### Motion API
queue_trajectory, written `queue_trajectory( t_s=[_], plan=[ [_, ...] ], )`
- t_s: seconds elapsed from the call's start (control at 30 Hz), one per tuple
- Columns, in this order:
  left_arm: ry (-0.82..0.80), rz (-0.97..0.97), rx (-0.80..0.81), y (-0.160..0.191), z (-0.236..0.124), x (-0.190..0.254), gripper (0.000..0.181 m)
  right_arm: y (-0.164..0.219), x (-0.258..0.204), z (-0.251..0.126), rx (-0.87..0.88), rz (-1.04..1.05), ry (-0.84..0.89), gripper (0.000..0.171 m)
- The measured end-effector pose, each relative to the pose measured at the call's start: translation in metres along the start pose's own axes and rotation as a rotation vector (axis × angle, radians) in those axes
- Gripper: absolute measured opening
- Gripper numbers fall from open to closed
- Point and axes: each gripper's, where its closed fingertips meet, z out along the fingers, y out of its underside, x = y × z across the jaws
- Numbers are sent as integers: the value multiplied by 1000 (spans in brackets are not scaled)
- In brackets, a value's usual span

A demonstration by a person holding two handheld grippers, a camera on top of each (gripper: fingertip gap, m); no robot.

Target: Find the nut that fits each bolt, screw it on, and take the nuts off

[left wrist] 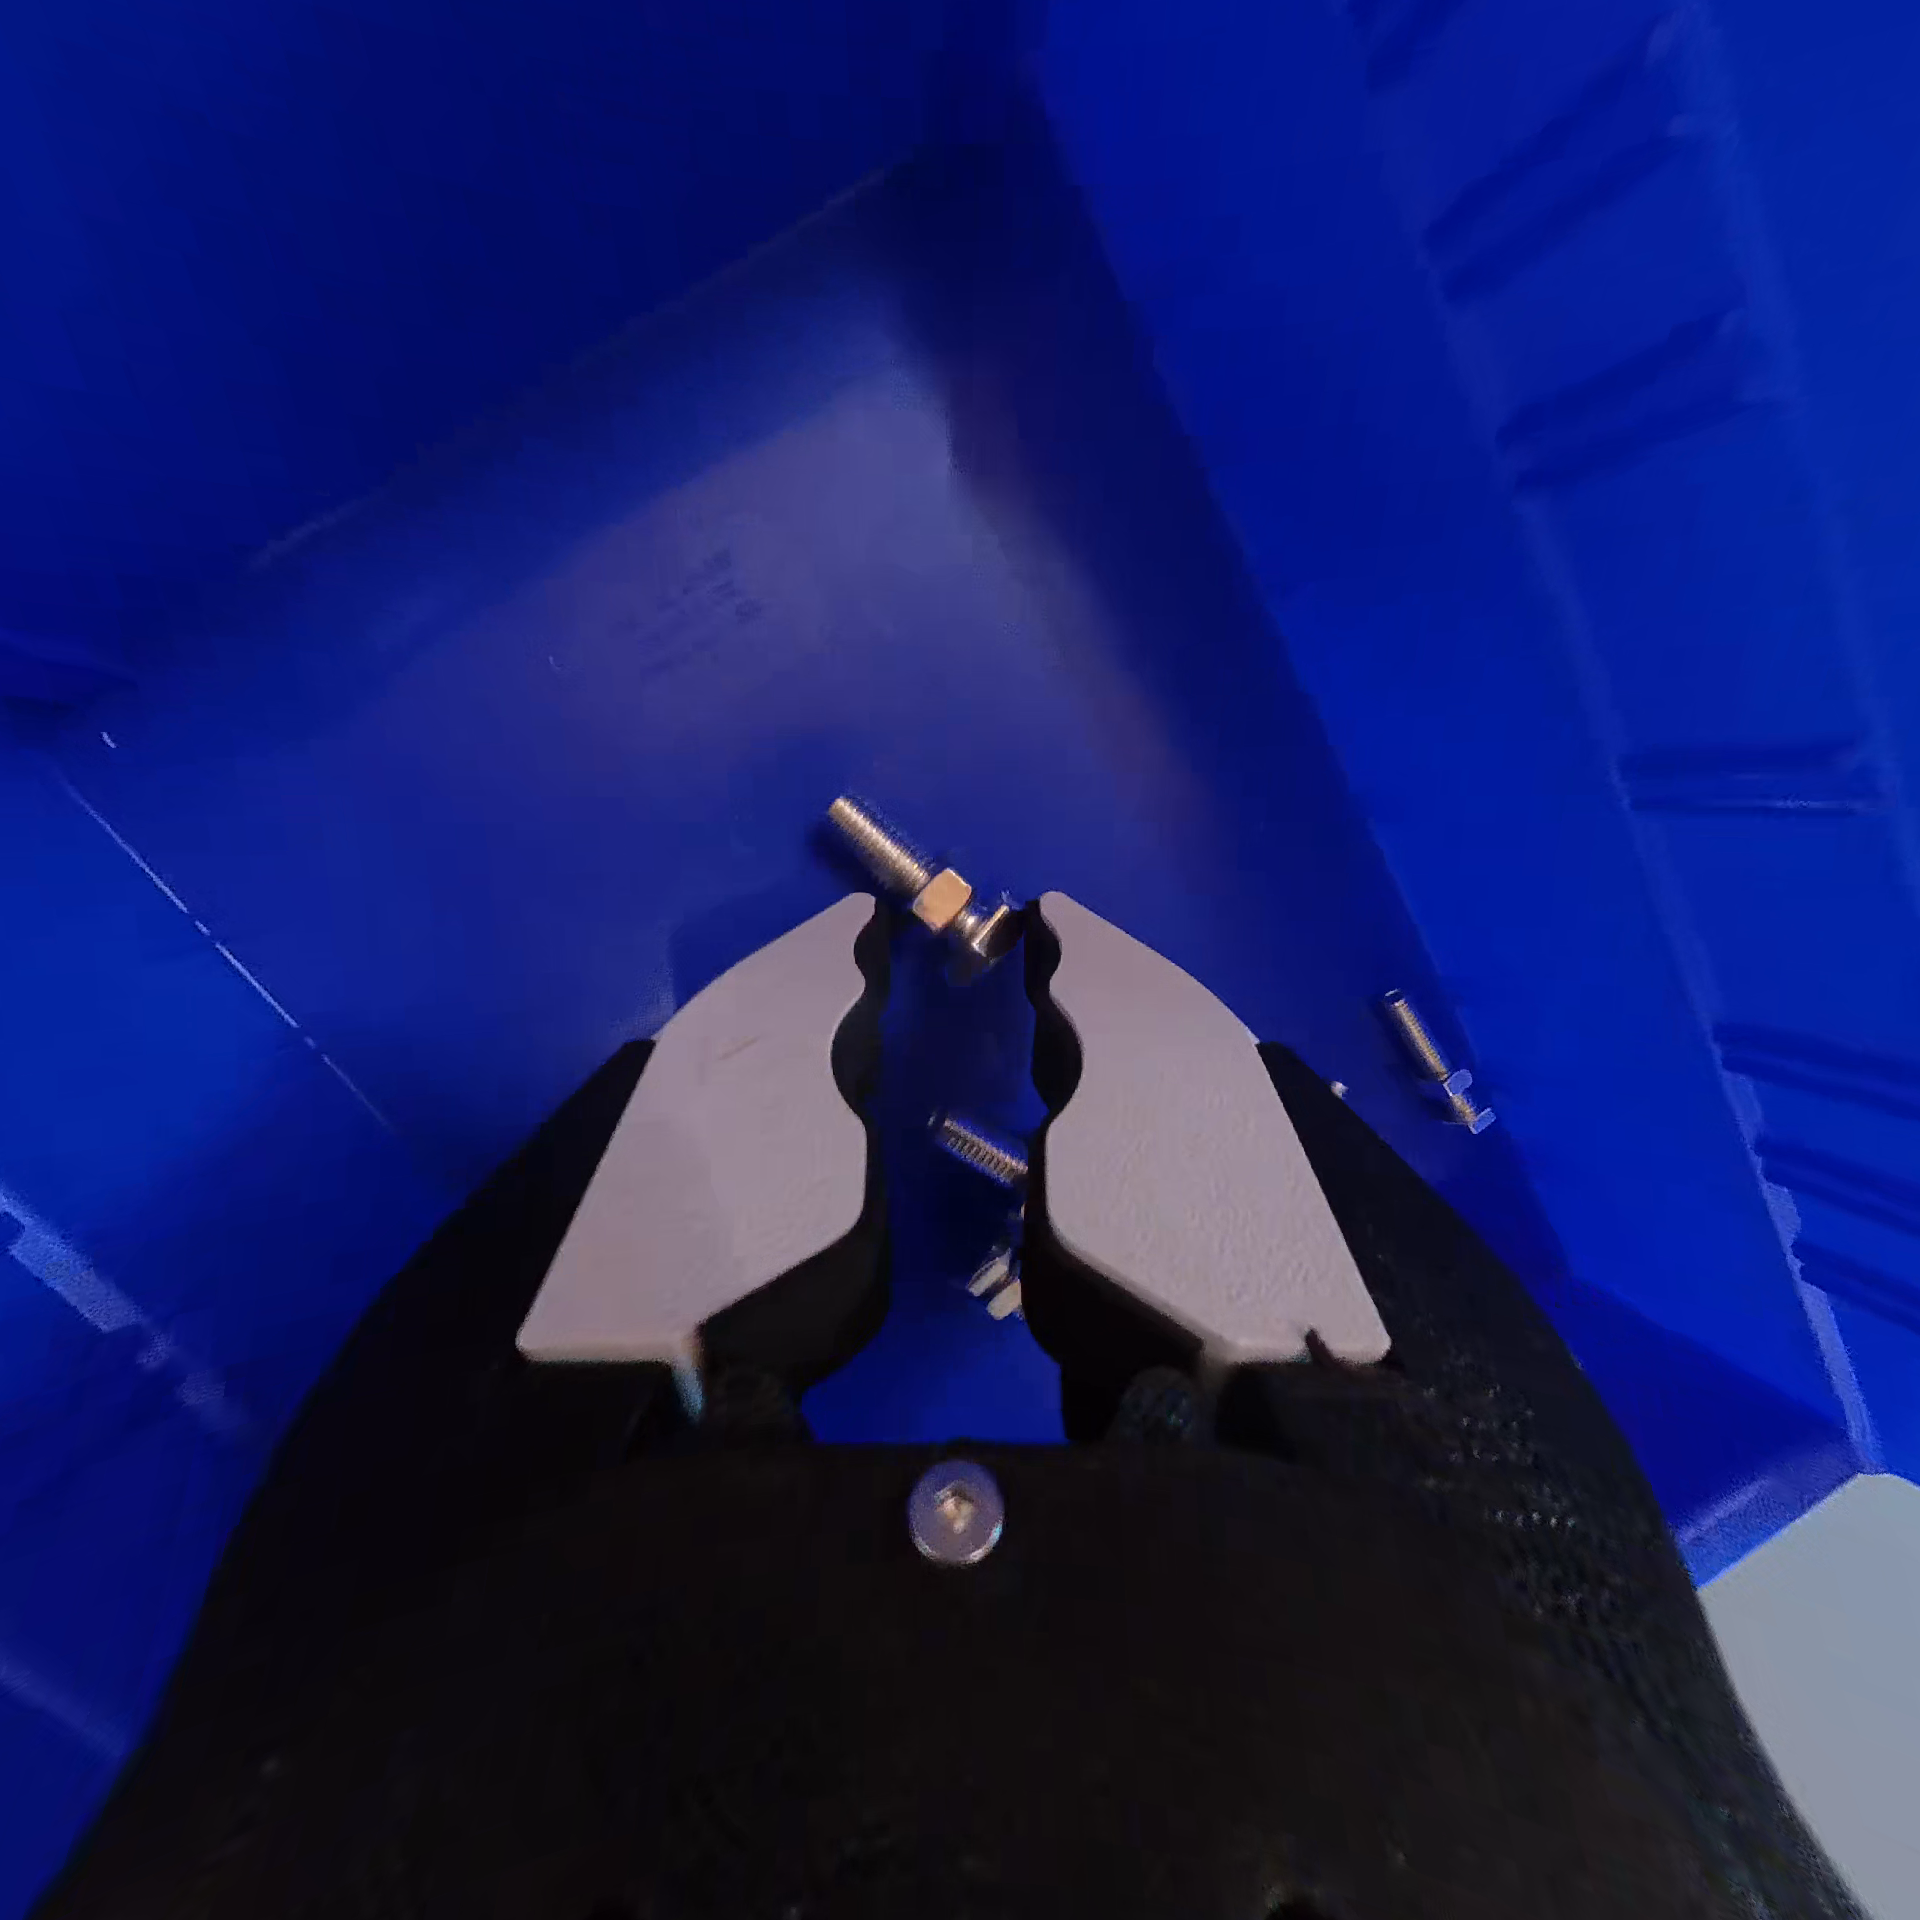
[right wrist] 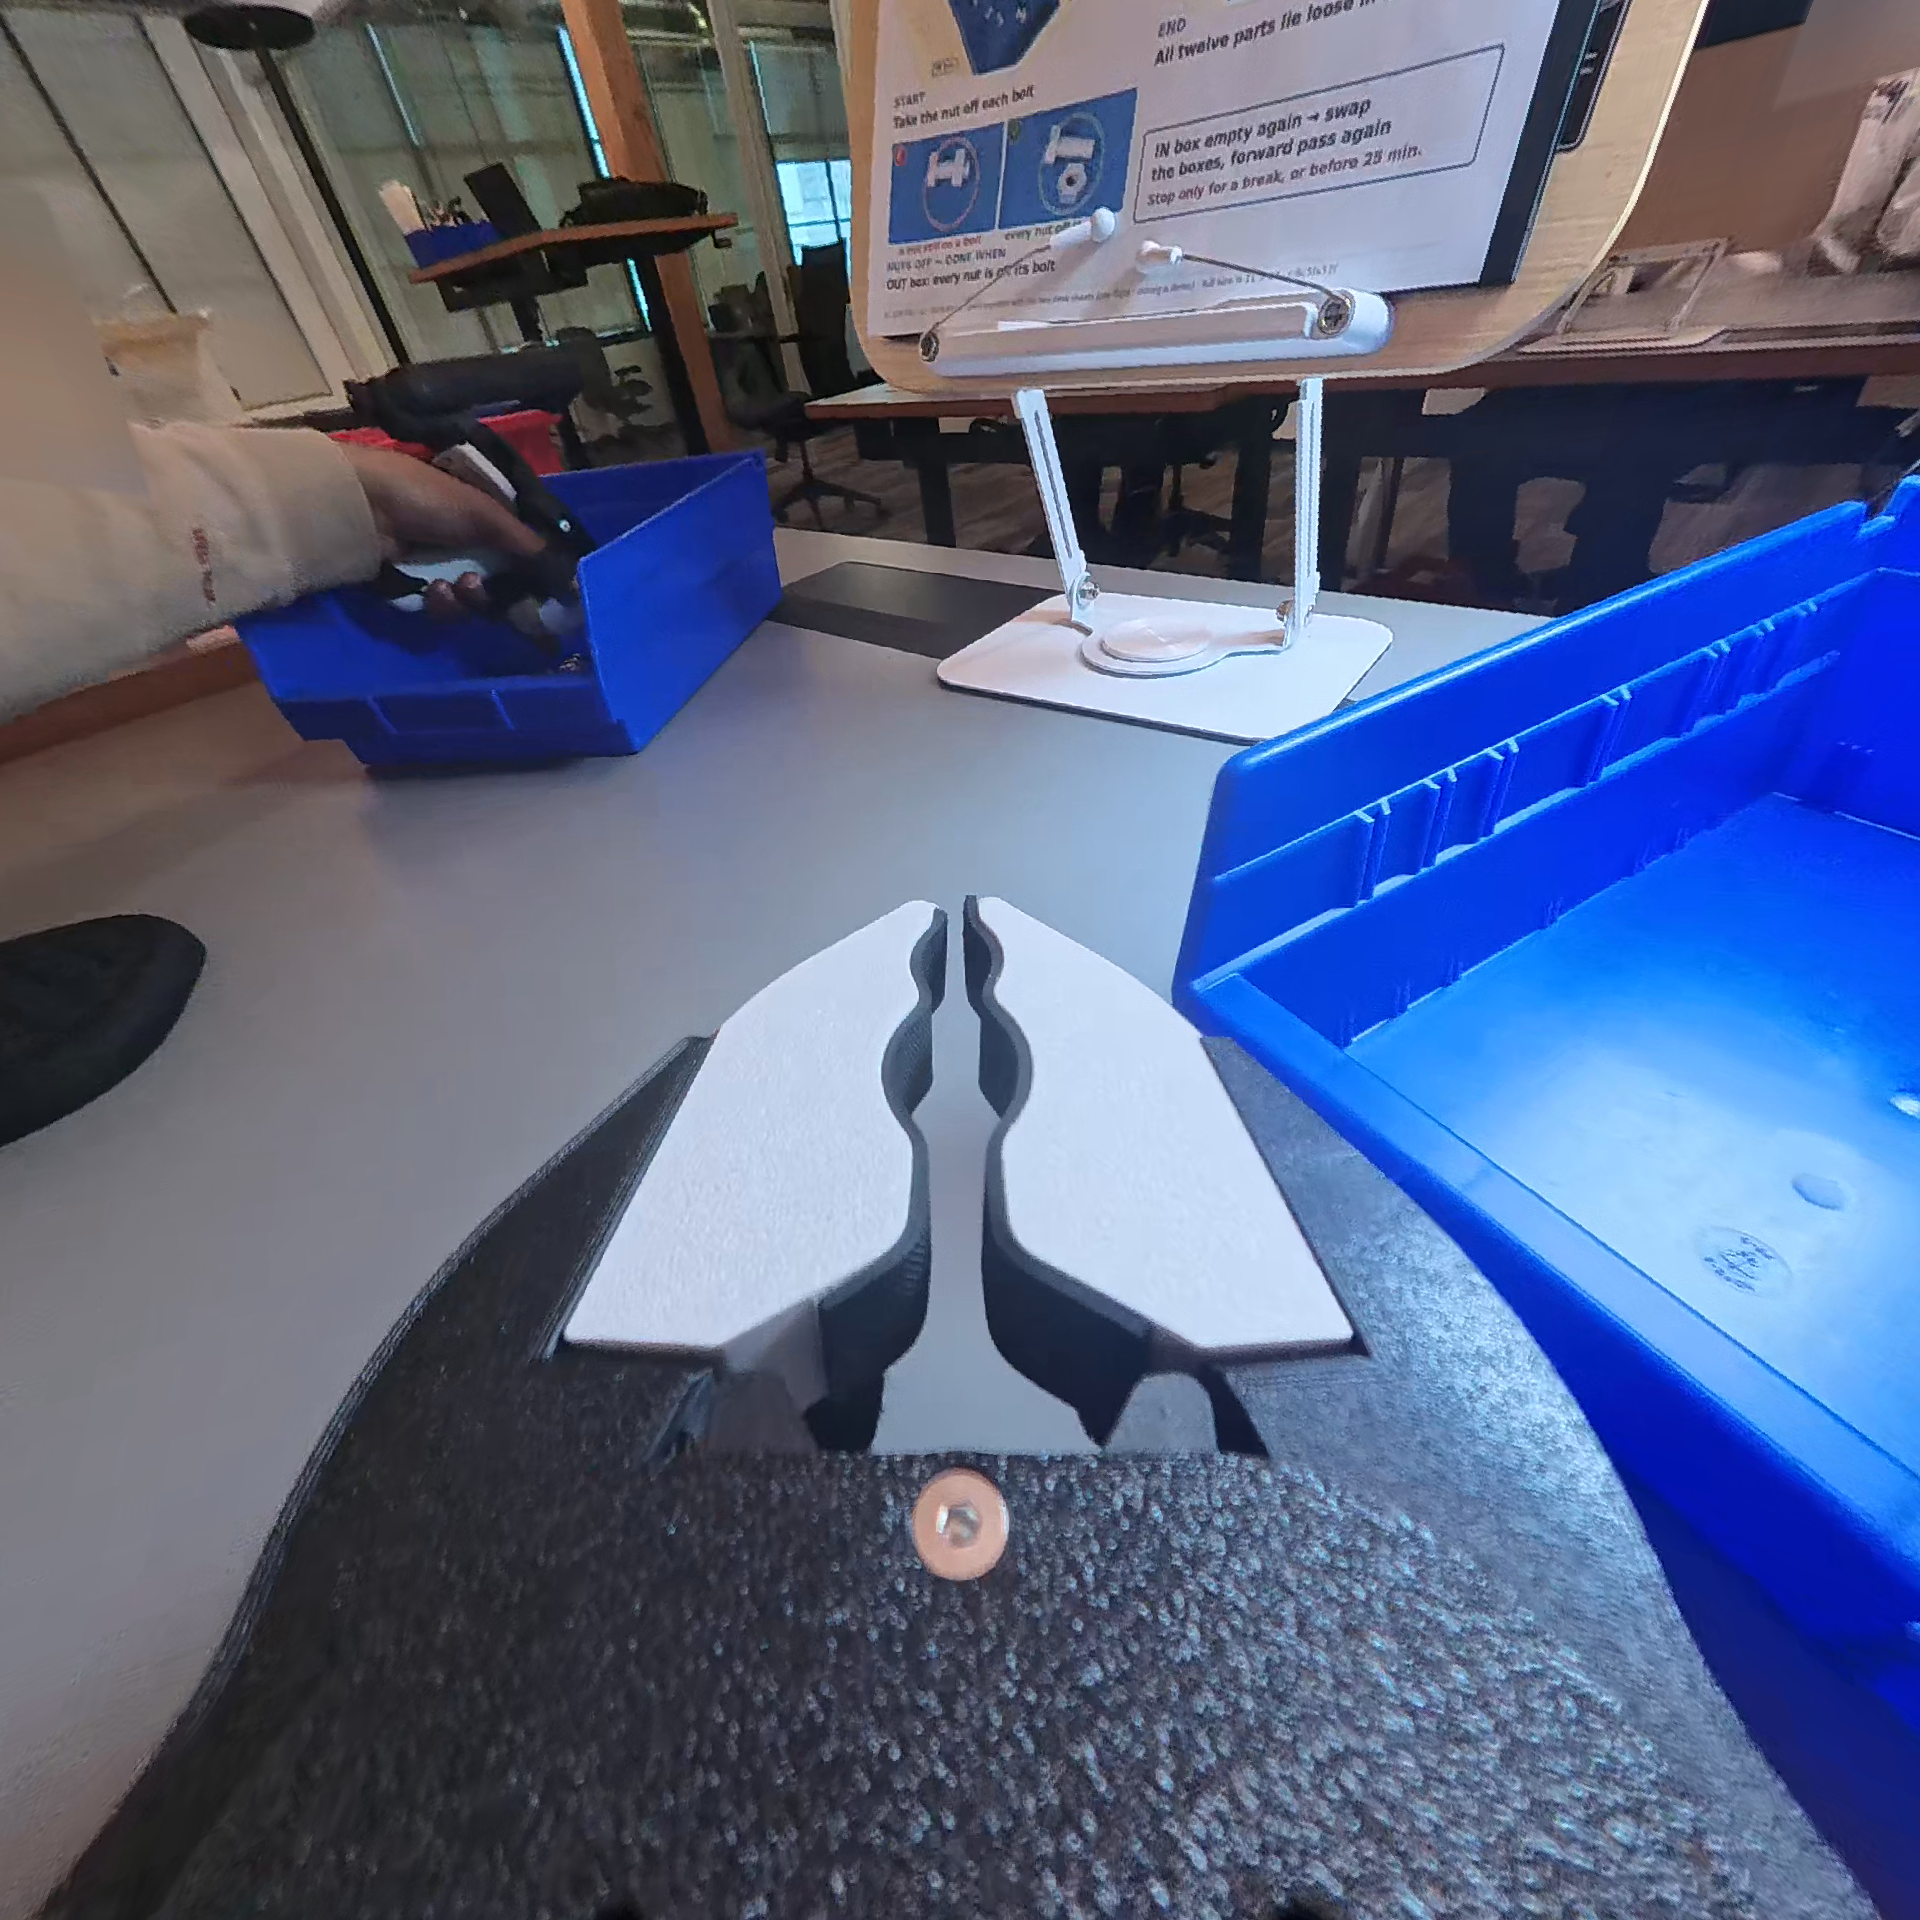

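1. Grey desk (right wrist: 623, 935) under both bins, with an office of other desks and chairs behind it.
2. Your task piece is the bolt with a nut (left wrist: 920, 894) threaded on its shank; it lies on the floor of the blue bin (left wrist: 520, 675), near the wall on the right of the left wrist view, its head toward the tongs.
3. Your left gripper (left wrist: 956, 914) is down inside that bin with its tongs apart. The bolt's head sits just at the gap between the tips, close to the right-hand tip; nothing is clamped.
4. A second bolt (left wrist: 977, 1148) shows through the gap between the fingers, lower in the view, with another small metal piece below it, too hidden to name.
5. A thinner bolt (left wrist: 1429, 1055) lies along the foot of the bin's wall on the right of that view.
6. Your right gripper (right wrist: 956, 914) hovers over the bare desk, tongs nearly together with only a thin slit between them, and they hold nothing.
7. Just beside it, on the right of that view, stands a second blue bin (right wrist: 1351, 810); the part of its floor that shows is bare.
8. At the far left of the desk you see your hand (right wrist: 436, 520) working the left gripper inside the first bin.
9. At the far edge stands a white stand (right wrist: 1164, 644) carrying an instruction sheet (right wrist: 1195, 156).
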Motion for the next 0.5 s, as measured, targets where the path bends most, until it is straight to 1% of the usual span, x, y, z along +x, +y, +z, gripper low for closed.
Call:
queue_trajectory(
  t_s=[0.13,0.27,0.33,0.4,0.43,0.5],
  plan=[
    [22,116,84,-6,-8,15,26,-1,0,-2,-1,-22,4,3],
    [58,235,260,-18,-38,43,26,3,-1,-1,-13,-29,1,3],
    [42,333,410,-25,-65,63,26,4,-2,0,-18,-39,1,3],
    [1,479,623,-29,-102,90,26,4,-4,0,-15,-37,-9,3],
    [-31,542,721,-25,-121,105,25,4,-6,1,-12,-26,-23,4],
    [-26,679,918,-8,-157,149,25,4,-12,2,-22,-7,-55,8]
  ],
)
